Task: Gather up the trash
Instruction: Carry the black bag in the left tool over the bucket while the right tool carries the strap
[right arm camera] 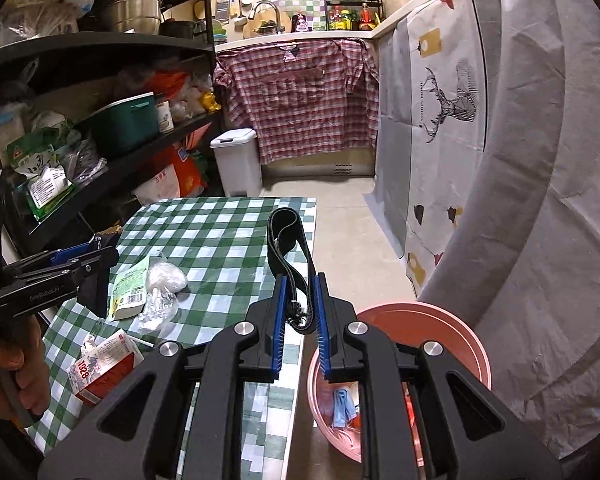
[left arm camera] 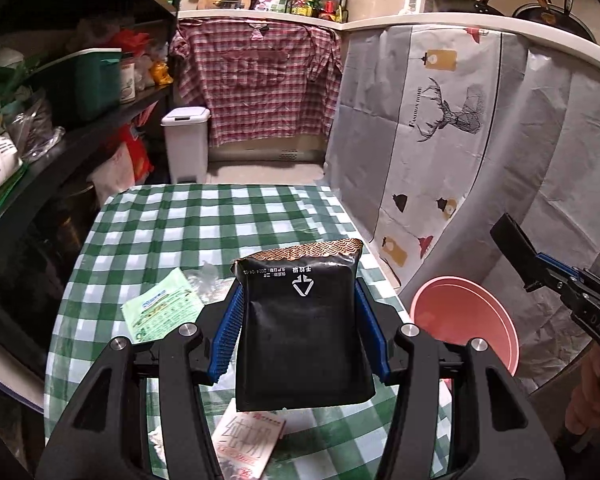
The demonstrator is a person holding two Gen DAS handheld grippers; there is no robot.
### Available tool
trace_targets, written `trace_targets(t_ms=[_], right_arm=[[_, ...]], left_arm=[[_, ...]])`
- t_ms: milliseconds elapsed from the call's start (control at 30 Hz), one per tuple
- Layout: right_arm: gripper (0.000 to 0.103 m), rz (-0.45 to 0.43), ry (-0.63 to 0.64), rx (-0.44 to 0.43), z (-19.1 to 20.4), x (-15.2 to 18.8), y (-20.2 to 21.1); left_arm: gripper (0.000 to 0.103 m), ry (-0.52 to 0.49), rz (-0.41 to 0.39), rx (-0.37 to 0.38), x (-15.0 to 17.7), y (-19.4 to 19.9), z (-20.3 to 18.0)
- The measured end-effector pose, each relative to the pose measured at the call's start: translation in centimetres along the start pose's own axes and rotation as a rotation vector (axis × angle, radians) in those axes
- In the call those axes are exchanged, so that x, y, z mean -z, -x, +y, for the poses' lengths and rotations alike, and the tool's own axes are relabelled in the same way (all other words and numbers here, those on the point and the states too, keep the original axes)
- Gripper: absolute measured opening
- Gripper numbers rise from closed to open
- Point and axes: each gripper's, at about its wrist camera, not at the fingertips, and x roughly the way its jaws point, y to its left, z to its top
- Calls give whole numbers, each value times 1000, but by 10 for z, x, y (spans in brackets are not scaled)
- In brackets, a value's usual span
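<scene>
My left gripper (left arm camera: 299, 308) is shut on a black foil packet (left arm camera: 302, 328) and holds it above the green checked table (left arm camera: 172, 224). My right gripper (right arm camera: 302, 300) is shut on a black looped strap (right arm camera: 288, 236) over the table's right edge. A pink basin (right arm camera: 452, 328) stands on the floor right of the table and holds some blue and red scraps; it also shows in the left wrist view (left arm camera: 464, 312). On the table lie a green wrapper (right arm camera: 130, 290), crumpled clear plastic (right arm camera: 162, 292) and a red-and-white carton (right arm camera: 104, 364). The left gripper also shows in the right wrist view (right arm camera: 96, 256).
A white pedal bin (right arm camera: 238, 160) stands on the floor beyond the table. Black shelves (right arm camera: 100, 120) full of goods run along the left. A sheet-covered counter (right arm camera: 500, 160) runs along the right. The right gripper (left arm camera: 516, 252) shows at the left view's right edge.
</scene>
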Motion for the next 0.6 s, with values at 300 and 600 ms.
trace_targets(t_ms=[300, 600], right_arm=[[14, -1, -19, 13, -9, 1, 2], [14, 0, -30, 23, -16, 1, 2]], left_arm=[[52, -27, 6, 20, 0, -7, -21], [52, -27, 7, 36, -3, -12, -31]])
